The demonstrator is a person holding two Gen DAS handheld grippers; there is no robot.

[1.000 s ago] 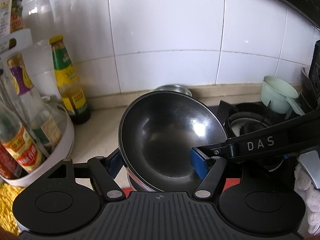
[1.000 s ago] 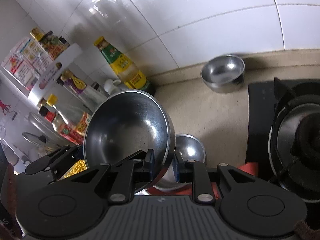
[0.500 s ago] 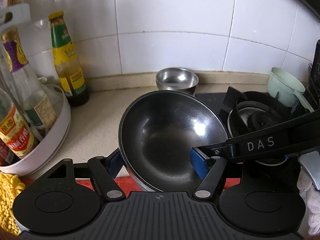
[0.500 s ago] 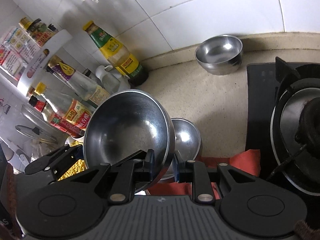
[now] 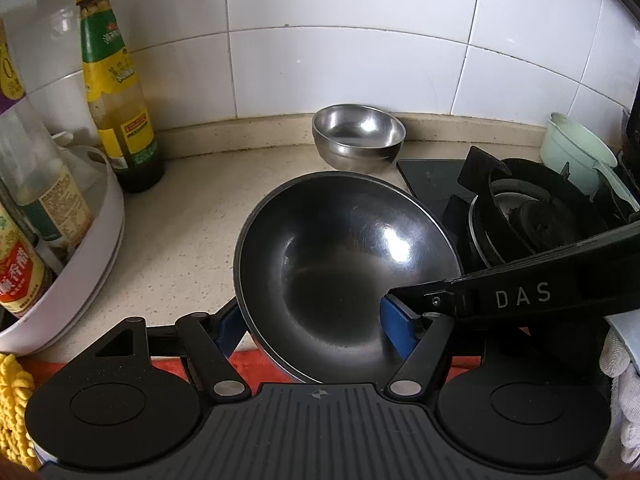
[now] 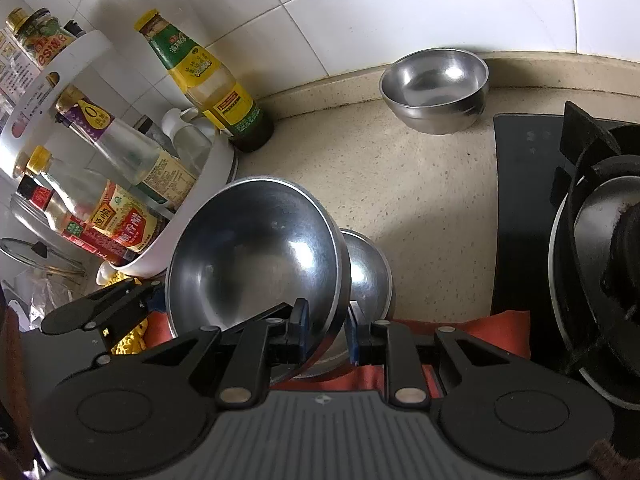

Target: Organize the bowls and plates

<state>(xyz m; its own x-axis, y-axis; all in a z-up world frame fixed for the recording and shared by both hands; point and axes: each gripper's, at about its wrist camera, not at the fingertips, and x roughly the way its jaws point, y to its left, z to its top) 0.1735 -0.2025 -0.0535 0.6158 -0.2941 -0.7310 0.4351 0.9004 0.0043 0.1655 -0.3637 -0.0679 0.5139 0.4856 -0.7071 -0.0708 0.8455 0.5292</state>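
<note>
Left gripper and right gripper both clamped on a tilted steel bowl's rim — bare counter ahead, second bowl by the wall.

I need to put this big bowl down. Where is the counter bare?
Bare counter lies between the bottle tray, the small bowl at the wall and the stove. Tray side and stove are crowded.

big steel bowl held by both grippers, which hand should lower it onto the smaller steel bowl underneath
Right, probably. The right gripper is shut on the rim of the large steel bowl, directly beside the smaller steel bowl sitting below it. The left gripper only straddles the large bowl from the far side.
</note>
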